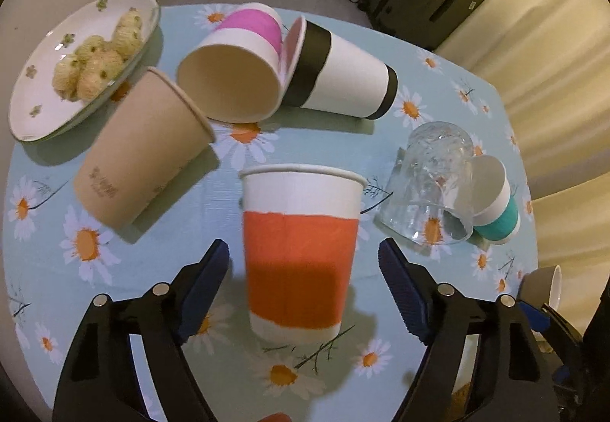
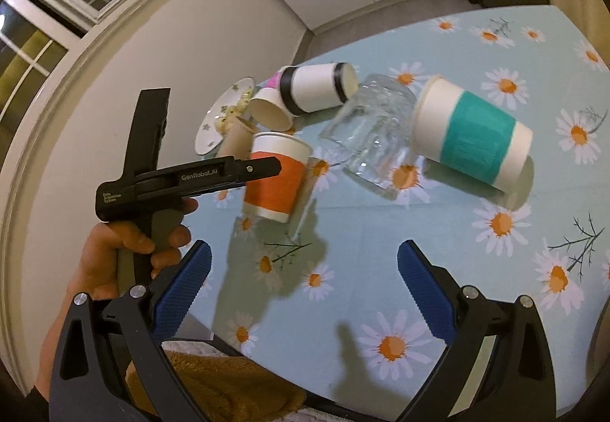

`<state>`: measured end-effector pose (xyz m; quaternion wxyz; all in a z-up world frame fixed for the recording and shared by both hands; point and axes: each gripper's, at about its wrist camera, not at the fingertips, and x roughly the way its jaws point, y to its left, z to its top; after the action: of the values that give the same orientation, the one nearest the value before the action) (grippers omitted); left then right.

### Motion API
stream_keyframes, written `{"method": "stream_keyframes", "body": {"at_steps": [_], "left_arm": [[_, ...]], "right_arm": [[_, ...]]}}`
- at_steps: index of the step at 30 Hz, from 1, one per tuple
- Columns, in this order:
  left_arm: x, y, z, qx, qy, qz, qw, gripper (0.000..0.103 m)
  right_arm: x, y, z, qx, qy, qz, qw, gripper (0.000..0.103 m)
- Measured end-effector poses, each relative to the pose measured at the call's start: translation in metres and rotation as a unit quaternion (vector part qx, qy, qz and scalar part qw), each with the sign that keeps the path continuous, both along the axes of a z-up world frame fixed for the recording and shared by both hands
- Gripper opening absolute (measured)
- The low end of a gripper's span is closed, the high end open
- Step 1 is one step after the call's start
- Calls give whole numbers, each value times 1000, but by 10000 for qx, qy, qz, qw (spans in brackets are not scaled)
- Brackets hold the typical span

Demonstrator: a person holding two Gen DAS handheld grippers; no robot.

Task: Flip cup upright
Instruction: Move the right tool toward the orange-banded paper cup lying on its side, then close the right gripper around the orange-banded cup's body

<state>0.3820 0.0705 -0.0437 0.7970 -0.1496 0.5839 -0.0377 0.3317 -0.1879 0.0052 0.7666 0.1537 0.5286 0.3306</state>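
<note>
Orange-banded white paper cup stands upright between the spread fingers of your left hand-held gripper, touching neither; a careless pull-back could clip its wall and tip it again. Your right hand-held gripper, also spread and empty, hovers nearer you than that cup. Beyond the cup, on the daisy-print blue surface, lie other tipped paper cups, an overturned clear glass mug and a plate of biscuits, with white walls behind.

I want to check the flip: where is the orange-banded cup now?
In the left wrist view the orange-banded cup stands upright between the open left gripper's fingers, with the brown cup to its left and the glass mug to its right.
</note>
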Motion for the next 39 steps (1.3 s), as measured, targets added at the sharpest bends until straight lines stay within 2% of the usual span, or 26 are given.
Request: {"method": "stream_keyframes", "body": {"at_steps": [1, 5, 16, 22, 26, 32, 39], "left_arm": [[1, 0, -1, -2, 39, 18, 10000, 71], [6, -3, -6, 133, 99, -19, 9999, 63], [-2, -13, 8, 325, -8, -50, 9995, 62], [-23, -18, 18, 134, 78, -18, 9999, 62], [-46, -24, 20, -129, 143, 46, 9998, 62], [-80, -39, 14, -446, 300, 171, 9984, 62], [-104, -63, 1, -499, 319, 234, 9980, 62]], "right_arm": [[0, 0, -2, -117, 12, -1, 9999, 97], [3, -1, -7, -83, 145, 29, 9999, 97], [3, -8, -7, 87, 248, 21, 9997, 97], [-3, -19, 1, 264, 207, 48, 9994, 97], [-10, -29, 6, 356, 216, 26, 9991, 97], [-20, -46, 3, 376, 457, -42, 9982, 97], [-31, -56, 7, 527, 512, -54, 9973, 97]]}}
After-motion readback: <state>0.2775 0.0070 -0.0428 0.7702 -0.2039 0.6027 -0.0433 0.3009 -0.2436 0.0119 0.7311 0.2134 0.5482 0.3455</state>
